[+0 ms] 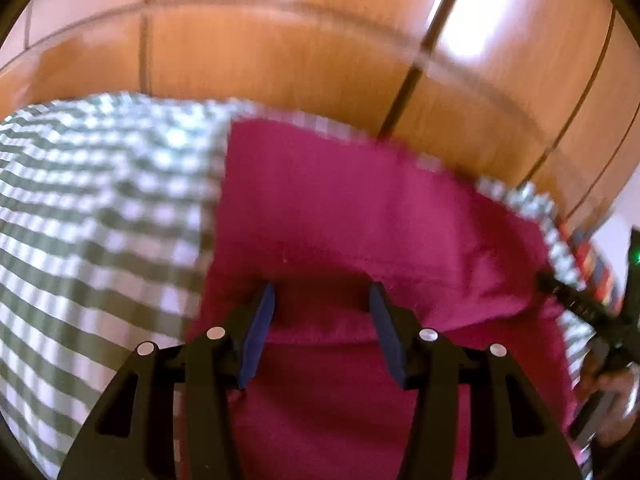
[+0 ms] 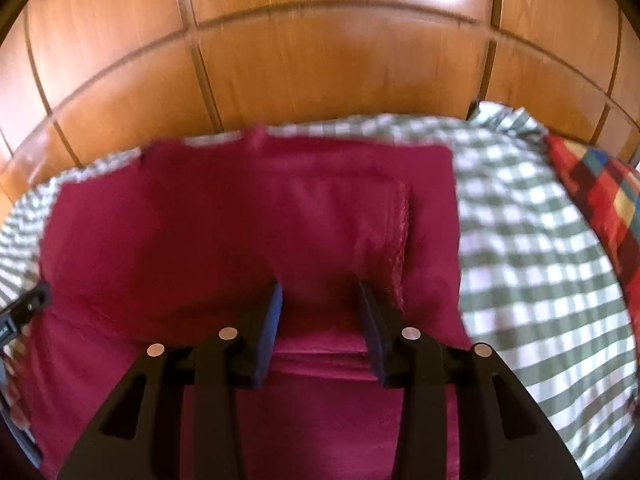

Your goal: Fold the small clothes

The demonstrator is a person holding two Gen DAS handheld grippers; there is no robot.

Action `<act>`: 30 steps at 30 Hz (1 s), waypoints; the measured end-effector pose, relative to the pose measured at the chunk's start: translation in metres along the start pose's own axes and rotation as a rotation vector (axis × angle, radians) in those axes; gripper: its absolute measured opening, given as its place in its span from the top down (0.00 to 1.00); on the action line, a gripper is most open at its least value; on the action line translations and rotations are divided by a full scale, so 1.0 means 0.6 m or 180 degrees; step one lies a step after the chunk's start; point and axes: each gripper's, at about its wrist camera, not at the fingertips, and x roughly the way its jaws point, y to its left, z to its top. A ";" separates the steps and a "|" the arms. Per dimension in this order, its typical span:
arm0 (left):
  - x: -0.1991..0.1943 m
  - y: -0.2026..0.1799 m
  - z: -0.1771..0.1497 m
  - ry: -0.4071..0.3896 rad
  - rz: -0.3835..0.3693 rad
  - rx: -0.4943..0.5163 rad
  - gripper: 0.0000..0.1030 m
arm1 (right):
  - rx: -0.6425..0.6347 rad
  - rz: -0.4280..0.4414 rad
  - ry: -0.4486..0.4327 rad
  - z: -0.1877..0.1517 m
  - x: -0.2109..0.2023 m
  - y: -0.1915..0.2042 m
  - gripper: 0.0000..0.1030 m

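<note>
A magenta-red garment [image 1: 360, 208] lies spread on a green-and-white checked sheet [image 1: 100, 208]. My left gripper [image 1: 322, 294] is open, its blue pads straddling a raised fold of the garment near its left side. In the right wrist view the same garment [image 2: 224, 220] fills the middle, with a stitched hem [image 2: 402, 232] running down its right part. My right gripper [image 2: 320, 292] is open over a fold of the cloth near that hem. The right gripper's body shows in the left wrist view [image 1: 588, 312] at the far right. Both views are motion-blurred.
A wooden panelled wardrobe [image 2: 320, 52] stands right behind the bed. A red, multicoloured patchwork cloth [image 2: 600, 192] lies at the right edge of the checked sheet [image 2: 532, 240]. The left gripper's body [image 2: 24, 308] pokes in at the left edge.
</note>
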 end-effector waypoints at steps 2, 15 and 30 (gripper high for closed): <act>-0.005 -0.003 -0.013 -0.0103 0.0015 0.0105 0.53 | 0.0038 0.0027 -0.0023 -0.003 0.000 -0.003 0.63; -0.019 0.143 0.085 -0.0121 -0.0600 -0.0968 0.40 | 0.0036 0.0000 -0.0083 -0.004 0.001 0.000 0.62; 0.070 0.069 0.134 -0.0152 0.0313 -0.0257 0.83 | -0.0057 -0.0120 -0.0100 -0.005 0.005 0.011 0.62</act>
